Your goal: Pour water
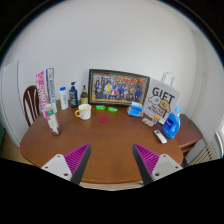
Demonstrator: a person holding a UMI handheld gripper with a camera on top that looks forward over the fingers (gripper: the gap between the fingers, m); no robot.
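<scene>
The gripper (112, 163) hangs above the near edge of a round brown wooden table (105, 140), its two fingers spread wide apart with the magenta pads (76, 158) facing each other and nothing between them. Beyond the fingers lies a broad stretch of bare tabletop, and the objects sit well away along the far side. Left of centre stands a small white mug (84, 111), the likeliest vessel for the water. Further left are a dark blue bottle with a pale cap (73, 94), a white bottle (63, 98) beside it, and a tall pink and white carton (46, 92); which of these holds the water cannot be told. Behind the mug leans a dark-framed group photograph (118, 87), and to the right a white sign with black lettering (163, 100), with a blue and white container (171, 125) in front of it. As a judgement, the task has hardly begun: nothing is grasped, nothing tilted, and picking up a bottle, carrying it to the mug and pouring all remain.
</scene>
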